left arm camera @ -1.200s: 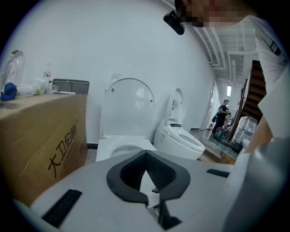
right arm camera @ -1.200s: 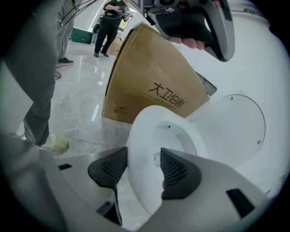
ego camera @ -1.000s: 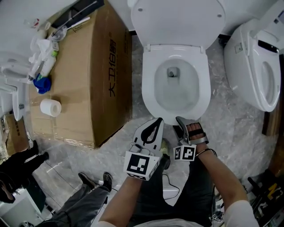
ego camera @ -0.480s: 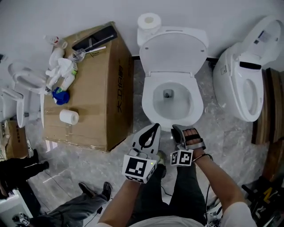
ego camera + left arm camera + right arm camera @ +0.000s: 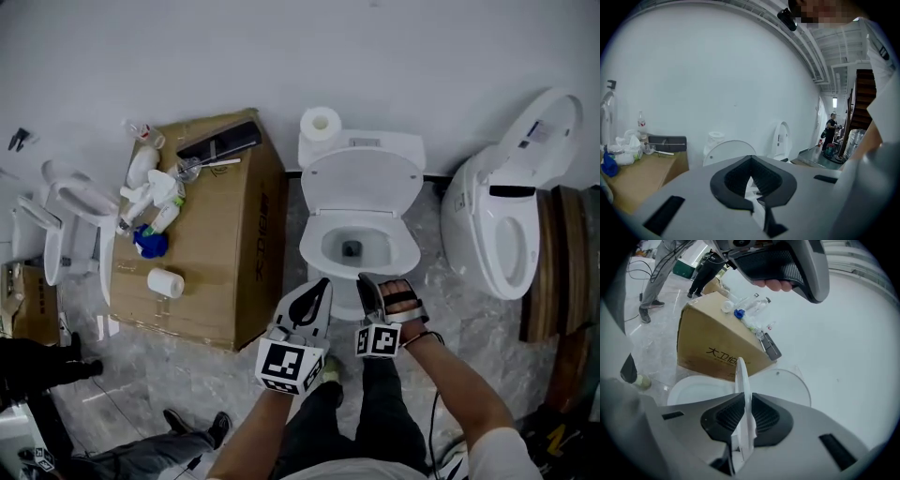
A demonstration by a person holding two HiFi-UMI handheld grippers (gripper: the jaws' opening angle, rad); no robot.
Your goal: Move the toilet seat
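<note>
The white toilet stands against the wall with its lid (image 5: 361, 183) raised and the seat (image 5: 312, 246) around the bowl. At the bowl's front rim, my right gripper (image 5: 364, 281) has its jaws closing, and the pads press both sides of the seat's thin front edge (image 5: 742, 380). That edge runs upright between the pads in the right gripper view, my right gripper (image 5: 746, 401) clamped around it. Just left of it, before the bowl, my left gripper (image 5: 323, 284) is shut and holds nothing. Its tips (image 5: 751, 161) point at the lid (image 5: 726, 150).
A large cardboard box (image 5: 211, 244) left of the toilet carries bottles and a paper roll (image 5: 166, 282). Another roll (image 5: 321, 123) sits on the tank. A second toilet (image 5: 502, 225) stands at the right, white fixtures (image 5: 70, 225) at the far left. A person (image 5: 832, 129) stands far off.
The head view has drawn back and up, so the toilet looks smaller and more wall shows. Both grippers stay at the bowl's front; the right jaws have closed onto the seat edge.
</note>
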